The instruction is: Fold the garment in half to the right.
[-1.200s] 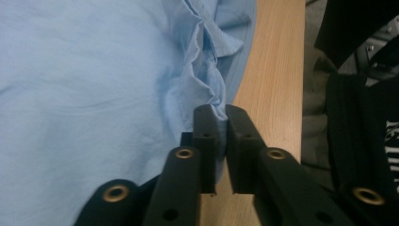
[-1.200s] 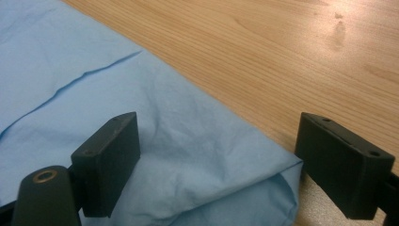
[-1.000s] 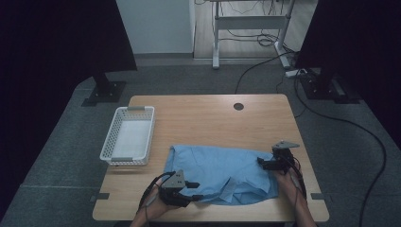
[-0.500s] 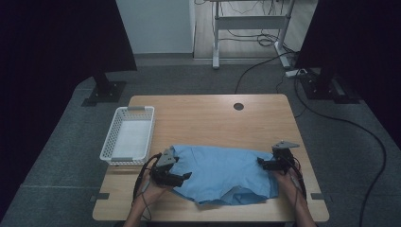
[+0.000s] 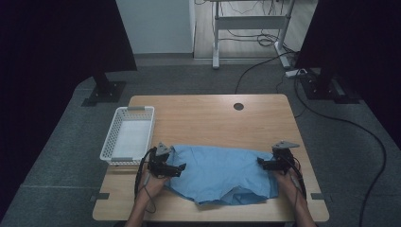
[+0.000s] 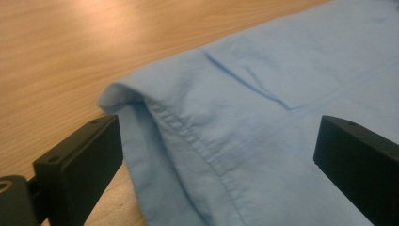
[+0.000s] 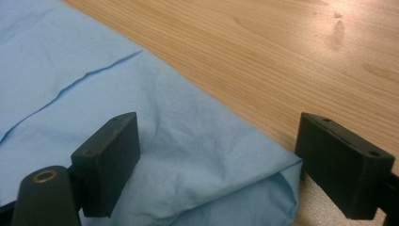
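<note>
Both grippers' fingers (image 6: 75,165) stand spread, the left gripper (image 5: 176,169) just having opened — unclamped over a light-blue shirt (image 5: 222,172), stitched hem, creased, lying flat on the table's (image 5: 208,118) near half; the right gripper (image 5: 261,164) straddles its folded corner.

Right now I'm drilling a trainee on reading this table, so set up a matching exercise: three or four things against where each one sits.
Things:
1. white basket
2. blue shirt
3. left gripper
4. round hole in the table

Places:
A. spread across the near middle
B. far side of the top, right of centre
C. at the table's left edge
D. at the shirt's left end, jaws apart

Pairs: 1-C, 2-A, 3-D, 4-B
</note>
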{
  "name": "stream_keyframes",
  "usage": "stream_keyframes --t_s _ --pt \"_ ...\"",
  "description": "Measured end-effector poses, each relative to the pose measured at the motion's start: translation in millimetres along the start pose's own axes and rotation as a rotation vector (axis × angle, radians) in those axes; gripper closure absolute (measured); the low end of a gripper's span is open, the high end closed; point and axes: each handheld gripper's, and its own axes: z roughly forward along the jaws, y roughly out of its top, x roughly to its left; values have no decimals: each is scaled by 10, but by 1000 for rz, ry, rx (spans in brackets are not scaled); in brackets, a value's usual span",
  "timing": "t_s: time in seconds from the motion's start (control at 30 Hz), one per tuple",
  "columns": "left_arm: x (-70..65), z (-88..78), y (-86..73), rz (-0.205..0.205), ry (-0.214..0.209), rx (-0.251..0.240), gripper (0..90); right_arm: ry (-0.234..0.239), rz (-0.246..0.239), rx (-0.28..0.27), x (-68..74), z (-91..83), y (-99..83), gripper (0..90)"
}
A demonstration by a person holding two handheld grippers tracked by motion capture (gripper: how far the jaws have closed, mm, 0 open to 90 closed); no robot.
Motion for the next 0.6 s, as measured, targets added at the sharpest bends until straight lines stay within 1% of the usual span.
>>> stream_keyframes --t_s 0.13,0.3,0.37,0.6 --pt "43 128 -57 -22 22 34 0 0 0 0 0 0 0 147" --pt "98 263 -156 -22 68 85 0 0 0 0 0 0 0 147" --pt "98 291 -192 -4 89 72 0 0 0 0 0 0 0 147" --pt "83 291 -198 -6 94 68 0 -3 -1 0 3 0 -1 142"
